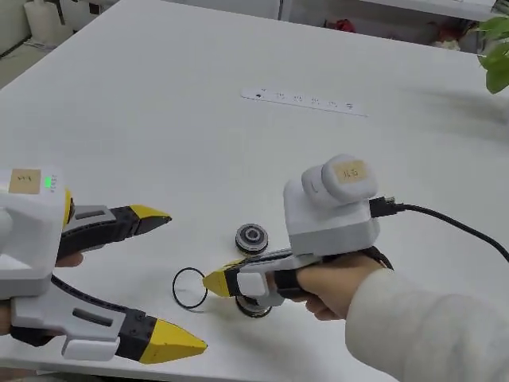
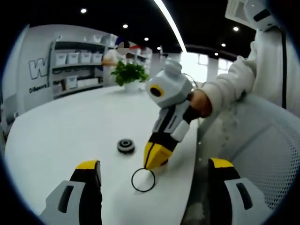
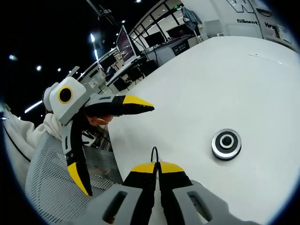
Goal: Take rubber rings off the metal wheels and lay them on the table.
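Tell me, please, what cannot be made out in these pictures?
- Head view: the second metal wheel is mostly covered by the right gripper and the hand. Whether it carries a ring is unclear.
- Right gripper view: the rubber ring is seen edge-on, as a thin line at the shut jaws.
- Head view: the markings on the white strip are too small to read.
- Head view: the left gripper is cut off by the left edge.
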Available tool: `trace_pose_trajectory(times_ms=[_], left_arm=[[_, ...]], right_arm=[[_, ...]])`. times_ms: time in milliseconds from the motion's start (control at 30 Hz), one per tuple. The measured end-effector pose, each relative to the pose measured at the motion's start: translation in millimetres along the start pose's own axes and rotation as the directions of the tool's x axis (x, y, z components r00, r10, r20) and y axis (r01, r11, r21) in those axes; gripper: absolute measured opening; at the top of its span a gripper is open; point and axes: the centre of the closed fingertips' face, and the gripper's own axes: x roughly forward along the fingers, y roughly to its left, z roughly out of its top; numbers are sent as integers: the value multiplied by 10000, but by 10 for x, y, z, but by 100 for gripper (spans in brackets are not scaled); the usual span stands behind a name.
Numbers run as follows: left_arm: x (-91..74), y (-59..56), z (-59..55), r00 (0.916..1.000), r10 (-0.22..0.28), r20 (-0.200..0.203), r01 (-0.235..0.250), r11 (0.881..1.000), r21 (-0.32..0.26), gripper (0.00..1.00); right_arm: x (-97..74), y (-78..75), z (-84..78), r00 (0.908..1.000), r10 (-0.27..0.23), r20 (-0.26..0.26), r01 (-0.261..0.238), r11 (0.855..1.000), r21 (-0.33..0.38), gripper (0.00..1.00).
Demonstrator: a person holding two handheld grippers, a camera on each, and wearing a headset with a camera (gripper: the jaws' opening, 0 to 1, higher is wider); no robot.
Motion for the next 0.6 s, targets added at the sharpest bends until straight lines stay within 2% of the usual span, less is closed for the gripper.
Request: trace_pose_trajectory(times_ms=[300,600], left_arm=[[28,7,-134,9988,-18,-497,13,10000,-98,96],[38,-1,-221,9965,-25,-830,11,9999,-172,96]], right_arm=[[-6,0,1,10000,-16,-5,16,9999,-104,0],[-21,-25,13,9999,-149,58,150,9996,-234,0]])
